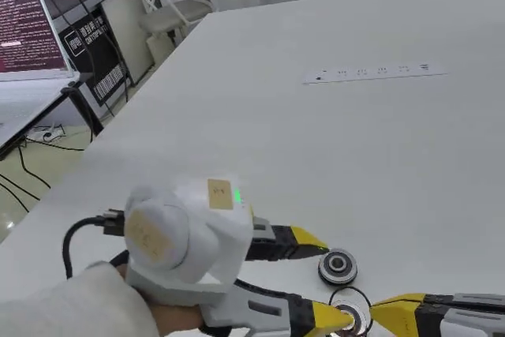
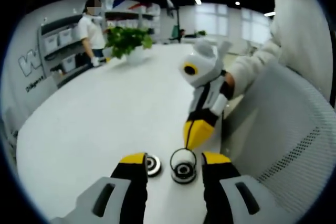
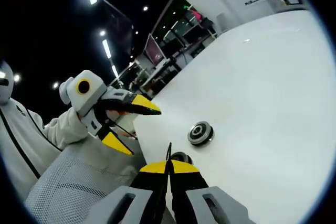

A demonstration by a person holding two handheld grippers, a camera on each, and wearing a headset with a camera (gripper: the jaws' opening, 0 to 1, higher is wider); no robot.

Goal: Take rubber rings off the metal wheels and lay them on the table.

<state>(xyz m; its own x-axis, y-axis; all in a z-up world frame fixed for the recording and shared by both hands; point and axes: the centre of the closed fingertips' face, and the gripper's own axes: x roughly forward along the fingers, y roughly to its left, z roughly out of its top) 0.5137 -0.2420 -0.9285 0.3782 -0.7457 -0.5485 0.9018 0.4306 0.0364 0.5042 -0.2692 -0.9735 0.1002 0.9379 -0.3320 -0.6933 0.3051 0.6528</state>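
Head view: on the white table (image 1: 316, 132), the left gripper (image 1: 331, 282) reaches in from the lower left with its jaws spread wide and nothing gripped. 2 metal wheels lie by its yellow tips. The farther wheel (image 1: 338, 266) sits just past the upper tip, and the nearer wheel (image 1: 353, 318) is at the lower tip. A thin black rubber ring (image 1: 338, 296) loops up off the nearer wheel toward the right gripper (image 1: 377, 307), which comes in from the right.

Left gripper view: the left gripper (image 2: 174, 158) has its jaws well apart, with the nearer wheel (image 2: 184, 171) between them, seemingly untouched. The rubber ring (image 2: 184, 150) stands above the wheel, pinched at its top by the right gripper (image 2: 190, 139). The farther wheel (image 2: 153, 164) lies just beside one jaw.

Right gripper view: the right gripper (image 3: 168, 167) has its jaws pressed together on a strand of the rubber ring (image 3: 169, 150). The nearer wheel (image 3: 181, 157) is right behind the tips and the farther wheel (image 3: 200, 132) is a little beyond. The left gripper (image 3: 143, 130) gapes open to the left.
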